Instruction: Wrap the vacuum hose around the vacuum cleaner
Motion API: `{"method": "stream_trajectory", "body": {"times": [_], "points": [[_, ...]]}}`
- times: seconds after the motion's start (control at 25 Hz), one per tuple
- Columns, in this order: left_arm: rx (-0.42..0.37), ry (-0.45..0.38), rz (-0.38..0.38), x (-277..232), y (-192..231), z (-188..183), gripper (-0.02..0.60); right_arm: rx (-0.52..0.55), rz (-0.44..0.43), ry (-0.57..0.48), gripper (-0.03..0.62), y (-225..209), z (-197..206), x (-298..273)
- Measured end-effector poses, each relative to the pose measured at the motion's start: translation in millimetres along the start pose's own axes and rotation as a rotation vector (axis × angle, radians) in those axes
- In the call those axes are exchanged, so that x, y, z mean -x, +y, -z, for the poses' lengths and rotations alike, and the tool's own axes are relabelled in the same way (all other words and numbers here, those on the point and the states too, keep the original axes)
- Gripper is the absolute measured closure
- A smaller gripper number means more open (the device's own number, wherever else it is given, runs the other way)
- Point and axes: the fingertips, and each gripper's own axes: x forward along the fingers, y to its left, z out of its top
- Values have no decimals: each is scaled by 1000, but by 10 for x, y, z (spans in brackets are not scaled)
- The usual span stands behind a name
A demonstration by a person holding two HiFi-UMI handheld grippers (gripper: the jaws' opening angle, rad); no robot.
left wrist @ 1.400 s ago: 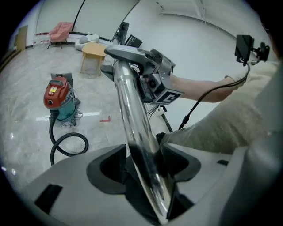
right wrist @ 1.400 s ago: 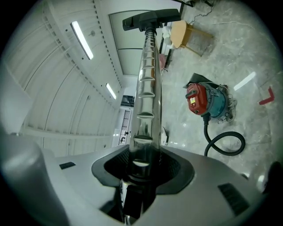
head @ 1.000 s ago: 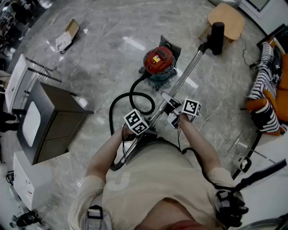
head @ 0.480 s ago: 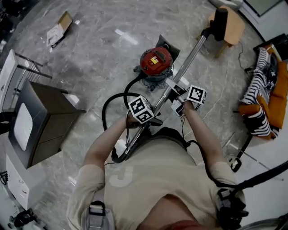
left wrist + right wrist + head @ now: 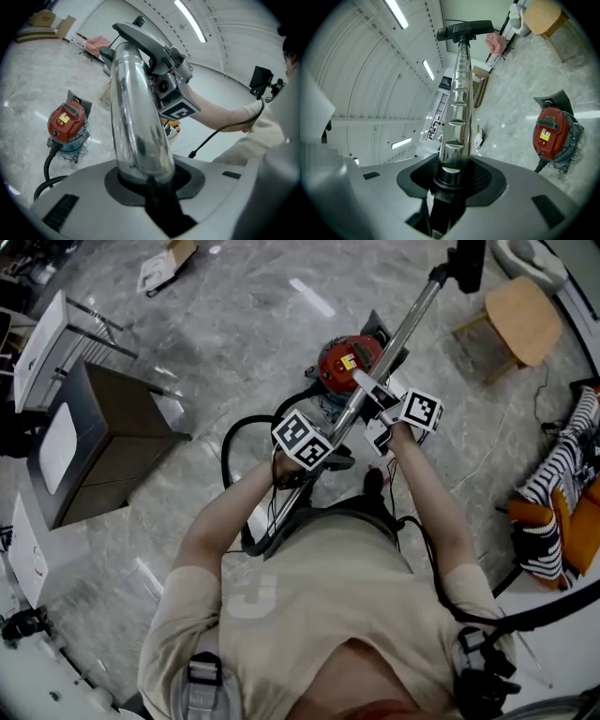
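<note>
Right gripper [image 5: 450, 183] is clamped on the chrome wand [image 5: 405, 329], left gripper [image 5: 145, 180] has its jaws closing around the wand's bent lower end, and the black hose [image 5: 226, 454] lies looped beside the red vacuum cleaner [image 5: 349, 360]: both grips should seat firmly before the wand leads the hose round it.

top: beige short-sleeved T-shirt [image 5: 319, 615], pale print on chest | harness: grey shoulder strap [image 5: 200, 690], black buckle | black cable [image 5: 213, 135] along right arm, perhaps to dark hip unit [image 5: 483, 676] | right gripper [image 5: 449, 176]: grey shell, black-and-white marker cube [image 5: 422, 411]
</note>
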Motion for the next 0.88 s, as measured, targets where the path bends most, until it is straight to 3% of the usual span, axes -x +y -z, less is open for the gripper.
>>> {"method": "stream_trajectory", "body": {"times": [0.28,0.44,0.68,0.88], "points": [[114,-106,-212,-454,193,-932,479,8,-107,82,425,-124,-802,96],[192,-152,-269,-617,183,-1225,480,-3,-158,144,424,-124,-980,116],[233,-240,-302,-699,199,-1235,480,87,-187,268,395,-66,-805,55],[268,-346,-358,-454,439,-1252,485,196,-94,308,327,-226,-787,272]]}}
